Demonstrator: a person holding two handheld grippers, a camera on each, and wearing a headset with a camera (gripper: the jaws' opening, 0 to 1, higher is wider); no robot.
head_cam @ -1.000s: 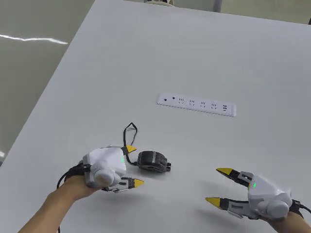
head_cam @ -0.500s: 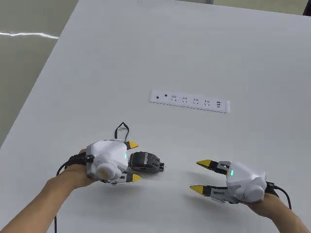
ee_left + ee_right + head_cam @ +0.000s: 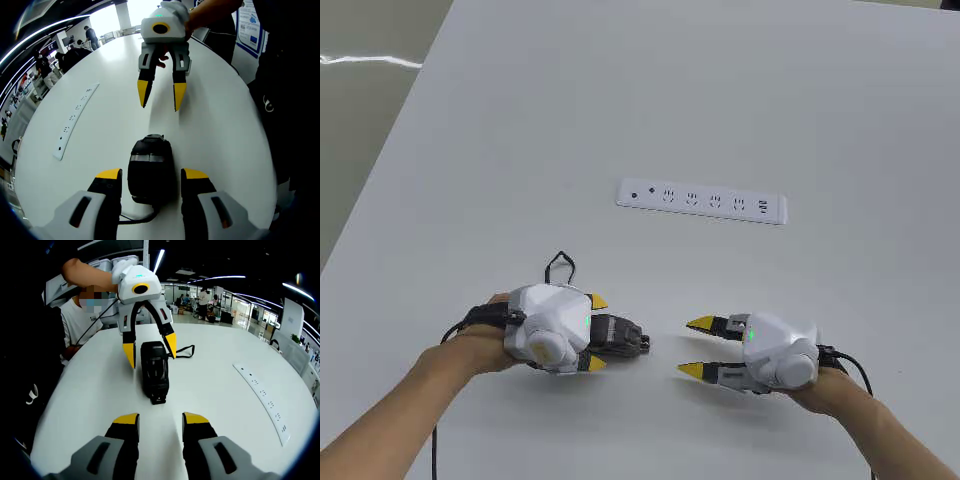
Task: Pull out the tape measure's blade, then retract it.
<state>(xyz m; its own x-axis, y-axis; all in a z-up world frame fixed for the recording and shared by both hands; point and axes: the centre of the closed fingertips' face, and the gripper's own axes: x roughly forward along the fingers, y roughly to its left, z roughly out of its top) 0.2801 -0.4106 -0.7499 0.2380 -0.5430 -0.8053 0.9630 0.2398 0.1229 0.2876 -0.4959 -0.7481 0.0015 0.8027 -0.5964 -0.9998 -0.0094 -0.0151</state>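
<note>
Little of the task is done. The tape [image 3: 620, 335] lies flat on the table [image 3: 620, 120], near its front edge, with the blade wound fully in. Its strap loops away behind the case.

The left gripper [image 3: 594, 332] has its jaws apart and straddles the case. In the left gripper view the tape [image 3: 150, 167] sits between the yellow tips with a thin dark gap on each side, so the left gripper [image 3: 151, 175] looks placed but not clamped.

The right gripper [image 3: 695, 347] is near the tape's blade end and points at it, its jaws apart and holding nothing. From its own view the right gripper [image 3: 160, 419] lines up with the small hook on the near end of the tape [image 3: 154, 367], but does not touch it.

Everything that counts is left to do — clamp the case, pinch the hook, draw the blade out and let it run back. The power strip [image 3: 700, 200] lies well clear.
</note>
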